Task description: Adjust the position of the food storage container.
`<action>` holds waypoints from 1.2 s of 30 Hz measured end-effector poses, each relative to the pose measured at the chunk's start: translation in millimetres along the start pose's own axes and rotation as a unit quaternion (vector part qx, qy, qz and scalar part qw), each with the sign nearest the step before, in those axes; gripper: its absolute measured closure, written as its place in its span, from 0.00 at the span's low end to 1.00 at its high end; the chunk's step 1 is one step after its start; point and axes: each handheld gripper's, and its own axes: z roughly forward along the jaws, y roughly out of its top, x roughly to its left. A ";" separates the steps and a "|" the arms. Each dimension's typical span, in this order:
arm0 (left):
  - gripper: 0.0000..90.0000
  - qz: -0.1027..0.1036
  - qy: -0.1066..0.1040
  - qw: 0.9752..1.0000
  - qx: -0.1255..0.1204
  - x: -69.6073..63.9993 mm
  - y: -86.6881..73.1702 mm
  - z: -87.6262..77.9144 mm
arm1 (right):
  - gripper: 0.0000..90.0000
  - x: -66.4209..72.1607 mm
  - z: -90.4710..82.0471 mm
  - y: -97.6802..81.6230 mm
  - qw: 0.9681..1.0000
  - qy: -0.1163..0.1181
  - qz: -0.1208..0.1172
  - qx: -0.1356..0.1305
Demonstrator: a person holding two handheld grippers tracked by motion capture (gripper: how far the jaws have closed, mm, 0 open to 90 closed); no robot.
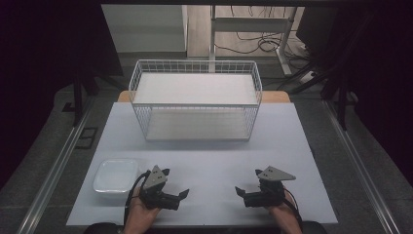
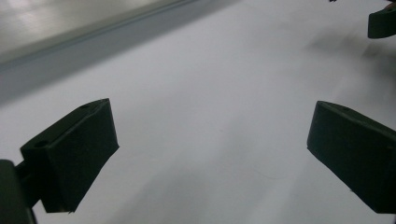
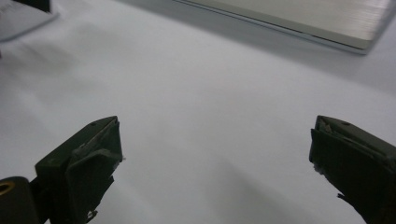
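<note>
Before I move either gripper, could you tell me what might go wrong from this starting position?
The left gripper sits close beside the white tray, so a leftward swing could knock it toward the table's near-left edge. The left gripper and the right gripper point at each other with jaws open, so they might collide if both advance. The wire basket stands ahead; a jaw could catch in its mesh.

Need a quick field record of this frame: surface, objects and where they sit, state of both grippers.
surface: pale table
basket: white wire basket at the far middle, a flat white shelf across its top, nothing seen inside
tray: white shallow tray, near left, looks empty
left gripper: open, jaws wide apart, holding nothing, just right of the tray, pointing toward the right gripper
right gripper: open, jaws wide apart, holding nothing, near right, pointing toward the left gripper
contact: neither gripper touches basket or tray
</note>
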 end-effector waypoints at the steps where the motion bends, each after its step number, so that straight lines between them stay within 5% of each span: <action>1: 0.02 -0.001 0.004 1.000 0.001 1.1 -1.0 -1.8 | 0.02 -1.7 1.1 0.9 1.000 -0.008 -0.003 0.000; 3: 0.03 -0.006 0.014 1.000 0.012 4.6 -4.6 -4.5 | 0.02 -3.2 4.0 1.1 1.000 -0.012 0.005 -0.005; 4: 0.04 -0.011 0.011 1.000 0.018 7.0 -6.6 -5.7 | 0.01 -1.6 5.9 0.9 1.000 0.015 0.013 -0.006; 7: 0.04 -0.021 -0.001 1.000 0.020 10.2 -7.2 -7.1 | 0.00 2.2 5.8 1.7 1.000 0.020 0.001 -0.012; 12: 0.02 0.002 -0.002 0.999 0.039 4.2 -6.9 -1.4 | 0.00 6.9 7.3 1.7 1.000 0.007 -0.015 -0.003; 20: 0.01 0.002 -0.029 0.999 0.023 0.9 -1.8 -3.9 | 0.00 8.6 10.3 0.5 1.000 0.006 -0.012 0.012; 24: 0.06 0.011 -0.016 1.000 0.016 -0.4 2.4 -8.9 | 0.00 8.0 8.8 1.2 1.000 0.004 -0.010 0.009; 30: 0.30 0.012 -0.006 1.000 0.007 7.2 9.7 -23.9 | 0.00 7.6 8.5 1.3 1.000 0.001 -0.008 0.008; 31: 0.43 0.015 -0.003 1.000 0.008 9.0 10.9 -26.7 | 0.00 8.1 8.8 1.4 1.000 0.001 -0.009 0.009; 35: 0.54 0.018 0.020 1.000 0.012 19.0 11.8 -37.7 | 0.00 8.8 8.9 1.5 1.000 -0.002 -0.010 0.008; 36: 0.63 0.014 0.027 0.999 0.011 22.6 11.5 -40.5 | 0.00 8.9 8.8 1.5 1.000 -0.002 -0.009 0.008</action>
